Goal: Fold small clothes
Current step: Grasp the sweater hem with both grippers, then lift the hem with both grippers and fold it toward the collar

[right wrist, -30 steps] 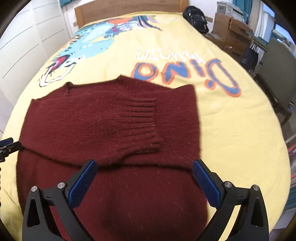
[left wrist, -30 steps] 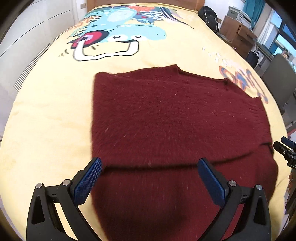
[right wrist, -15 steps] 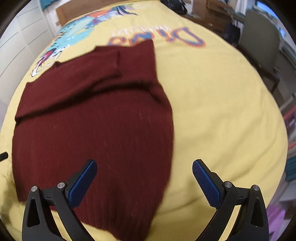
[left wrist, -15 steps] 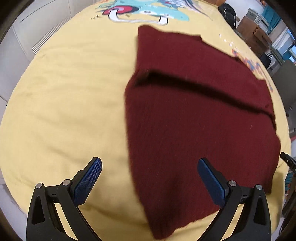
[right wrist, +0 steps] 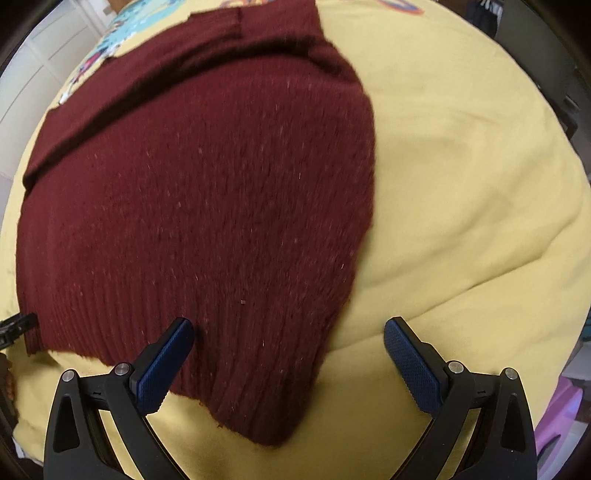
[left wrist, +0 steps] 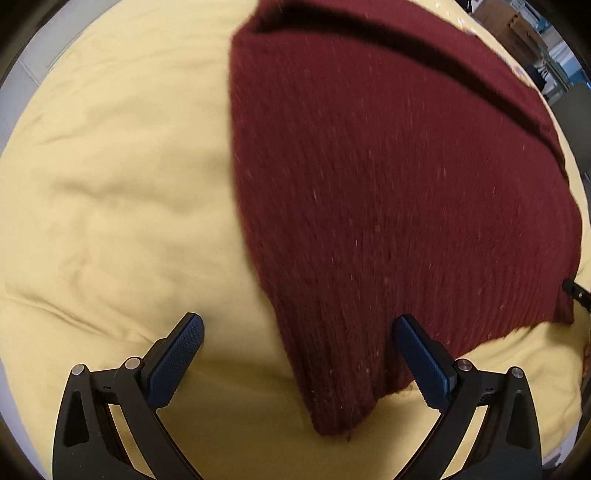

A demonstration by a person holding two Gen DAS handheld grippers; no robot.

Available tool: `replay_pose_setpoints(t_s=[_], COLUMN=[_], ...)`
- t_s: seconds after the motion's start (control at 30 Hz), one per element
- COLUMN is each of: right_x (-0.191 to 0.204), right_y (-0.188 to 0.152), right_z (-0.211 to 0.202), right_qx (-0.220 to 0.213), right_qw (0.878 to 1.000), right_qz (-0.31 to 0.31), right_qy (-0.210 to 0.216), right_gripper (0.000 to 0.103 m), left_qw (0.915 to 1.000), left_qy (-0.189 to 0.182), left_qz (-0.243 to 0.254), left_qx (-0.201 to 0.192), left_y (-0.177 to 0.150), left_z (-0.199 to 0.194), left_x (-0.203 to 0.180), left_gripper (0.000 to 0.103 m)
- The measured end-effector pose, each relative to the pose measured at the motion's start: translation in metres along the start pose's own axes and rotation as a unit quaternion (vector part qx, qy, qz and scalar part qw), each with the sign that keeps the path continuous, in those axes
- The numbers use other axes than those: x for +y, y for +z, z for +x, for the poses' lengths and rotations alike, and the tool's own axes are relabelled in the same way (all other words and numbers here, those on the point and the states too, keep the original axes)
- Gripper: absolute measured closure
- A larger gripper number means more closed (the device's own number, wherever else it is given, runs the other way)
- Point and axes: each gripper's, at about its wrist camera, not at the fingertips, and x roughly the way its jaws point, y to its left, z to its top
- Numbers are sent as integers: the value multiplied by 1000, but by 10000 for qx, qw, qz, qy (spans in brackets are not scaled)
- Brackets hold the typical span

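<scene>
A dark red knitted sweater [left wrist: 388, 177] lies flat on the yellow bedspread [left wrist: 110, 206], its sleeves folded across the upper part. My left gripper [left wrist: 299, 354] is open, its jaws on either side of the sweater's near left hem corner, just above it. In the right wrist view the sweater [right wrist: 207, 206] fills the left and middle. My right gripper [right wrist: 288, 358] is open, its jaws on either side of the near right hem corner. Neither gripper holds cloth.
The bedspread [right wrist: 461, 184] hangs over the near bed edge below both grippers. A cartoon print [right wrist: 110, 40] shows at the far end of the bed. Cardboard boxes [left wrist: 517, 26] and a chair stand to the right of the bed.
Both grippers have pulled back toward the near bed edge and dropped lower, from over the folded sleeves to the sweater's bottom hem corners. Both stayed open. The sweater has not moved.
</scene>
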Motion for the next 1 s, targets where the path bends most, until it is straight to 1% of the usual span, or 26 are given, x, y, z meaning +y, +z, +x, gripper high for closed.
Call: replay_pose_setpoints(t_s=[0.07, 0.1, 0.13, 0.17, 0.2, 0.23, 0.27, 0.3, 0.33, 0.37, 0.4, 0.47, 0.53, 0.6, 0.8, 0.83, 0.9, 0.93, 1.0], right_x=[2, 2, 2, 2, 1, 1, 1, 1, 0, 0, -1, -2, -2, -2, 0, 0, 4, 3, 6], right_y=[-1, -2, -3, -4, -4, -5, -6, -6, -6, -5, -4, -1, 5, 12, 40, 45, 65, 72, 88], right_z=[2, 3, 5, 7, 7, 8, 7, 6, 5, 1, -2, -12, -22, -36, -84, -91, -102, -106, -118], right_qx=[101, 157, 250, 327, 376, 424, 444, 449, 446, 415, 386, 286, 166, -11, -677, -786, -1039, -1151, -1389], right_qw=[9999, 9999, 9996, 9991, 9984, 9977, 9971, 9965, 9961, 9959, 9959, 9955, 9949, 9947, 9906, 9898, 9872, 9858, 9828], right_qz=[-14, -12, 5, 35, 65, 84, 80, 78, 83, 76, 64, 32, 7, -25, -13, -15, 5, 31, 40], right_qy=[40, 72, 155, 283, 410, 524, 609, 697, 756, 797, 820, 900, 992, 1031, 1184, 1189, 1212, 1223, 1213], right_gripper=[12, 28, 37, 53, 65, 75, 80, 85, 88, 89, 90, 91, 91, 92, 92, 92, 92, 92, 92], left_qw=[10000, 10000, 9998, 9997, 9996, 9995, 9992, 9985, 9977, 9968, 9962, 9960, 9949, 9935, 9868, 9858, 9832, 9824, 9803], left_qy=[-22, -73, -155, -236, -276, -302, -382, -520, -661, -787, -855, -821, -912, -973, -1193, -1212, -1249, -1250, -1209], left_qz=[26, 54, 77, 98, 118, 127, 133, 133, 117, 102, 134, 321, 365, 399, 366, 363, 322, 318, 298], left_qx=[20, 5, -9, -5, 5, -11, -31, -51, -55, -49, -49, -159, -247, -439, -1030, -1103, -1292, -1350, -1530], left_y=[-2, -2, -2, -2, -2, -4, -5, -5, -5, -5, -4, -1, 4, 11, 52, 53, 69, 76, 94], left_z=[2, 1, 0, -1, -2, -5, -7, -10, -13, -15, -19, -29, -41, -59, -107, -106, -121, -125, -139], left_x=[-3, -5, -7, -8, -10, -11, -12, -12, -12, -12, -14, -19, -21, -23, -27, -26, -28, -22, -21], left_gripper=[2, 3, 6, 18, 32, 39, 55, 76, 86, 93, 93, 94, 94, 94, 94, 94, 94, 94, 94])
